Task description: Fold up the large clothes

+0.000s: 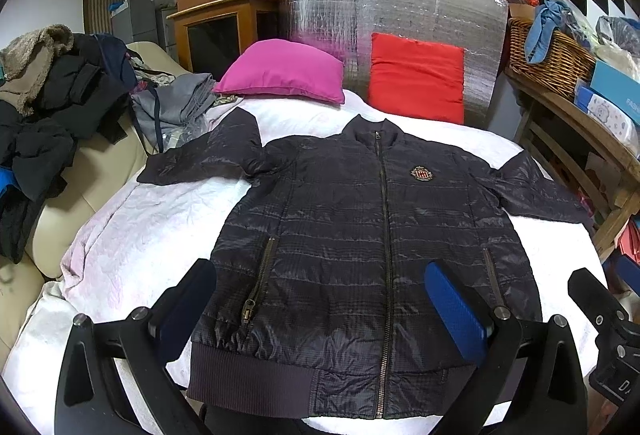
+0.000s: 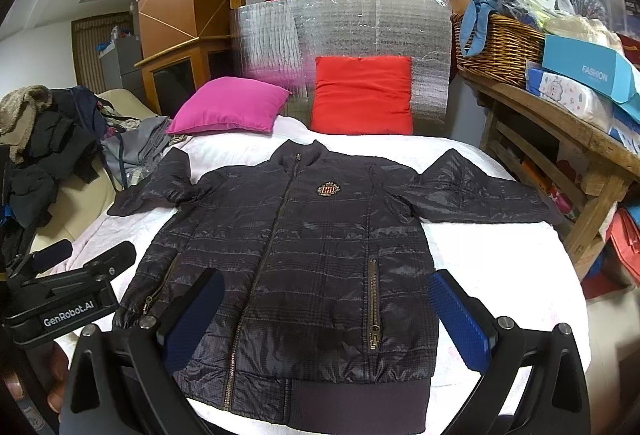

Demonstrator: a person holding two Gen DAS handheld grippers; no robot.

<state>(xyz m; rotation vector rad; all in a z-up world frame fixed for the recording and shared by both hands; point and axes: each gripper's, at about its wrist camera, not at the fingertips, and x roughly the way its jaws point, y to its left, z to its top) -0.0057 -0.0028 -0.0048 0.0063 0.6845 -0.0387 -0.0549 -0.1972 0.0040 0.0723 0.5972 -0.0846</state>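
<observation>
A dark quilted jacket [image 1: 360,235] [image 2: 296,259] lies flat and zipped on the white bed cover [image 1: 152,219] [image 2: 500,267], front up, both sleeves spread out to the sides. My left gripper [image 1: 320,311] hovers open above the jacket's lower hem, nothing between its blue pads [image 1: 456,311]. My right gripper [image 2: 324,319] is open too, above the hem on the jacket's right half. The left gripper [image 2: 80,267] also shows at the left edge of the right wrist view; the right gripper's body [image 1: 600,315] shows at the right edge of the left wrist view.
A magenta cushion [image 1: 284,71] and a red cushion [image 1: 416,75] lean at the head of the bed against a silver foil panel [image 1: 400,7]. A heap of dark clothes [image 1: 52,107] lies on a sofa to the left. On the right stands a wooden shelf [image 2: 560,123] with a wicker basket [image 2: 500,47] and boxes.
</observation>
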